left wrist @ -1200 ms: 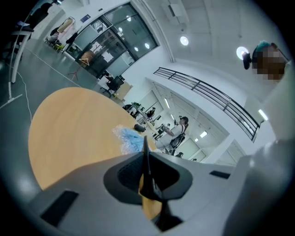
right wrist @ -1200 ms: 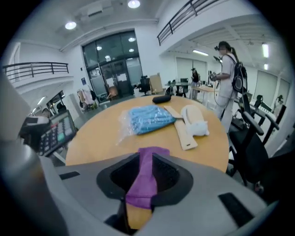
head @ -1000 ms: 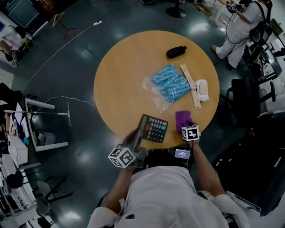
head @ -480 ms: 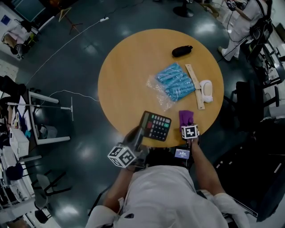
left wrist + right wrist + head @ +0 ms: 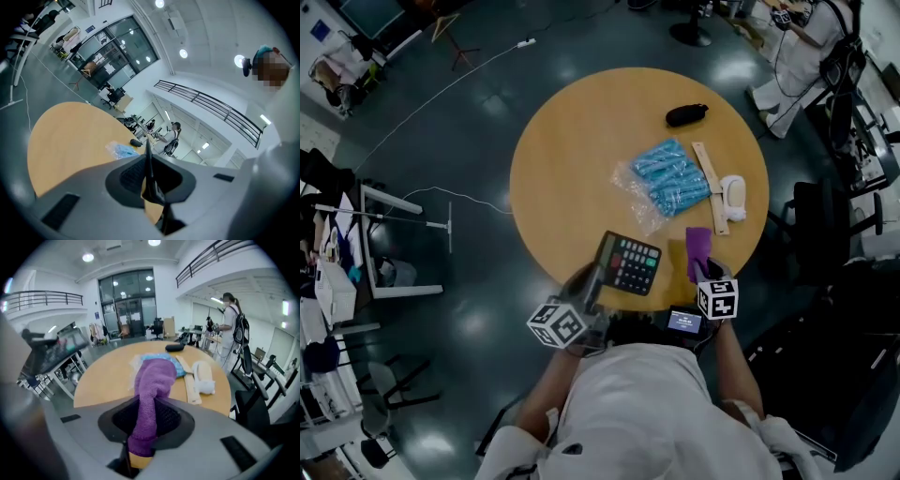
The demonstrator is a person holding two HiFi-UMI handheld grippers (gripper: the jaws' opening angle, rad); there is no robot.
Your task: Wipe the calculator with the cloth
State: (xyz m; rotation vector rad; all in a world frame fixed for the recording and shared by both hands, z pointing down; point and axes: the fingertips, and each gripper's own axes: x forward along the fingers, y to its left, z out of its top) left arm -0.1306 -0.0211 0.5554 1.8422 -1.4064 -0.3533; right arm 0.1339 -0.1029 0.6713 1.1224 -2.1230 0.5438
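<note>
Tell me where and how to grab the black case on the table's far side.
Probably at its middle: come straight down and close across the narrow width of the black case. It lies flat and alone, bare table all round.

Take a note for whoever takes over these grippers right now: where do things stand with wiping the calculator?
Left gripper: fingers clamped on the calculator by its edge, holding it at the table's near rim.
Right gripper: jaws have just been closing and now pinch the purple cloth.
Done: both things grasped.
Left: bring the cloth to the keys and wipe. The two are apart.
</note>
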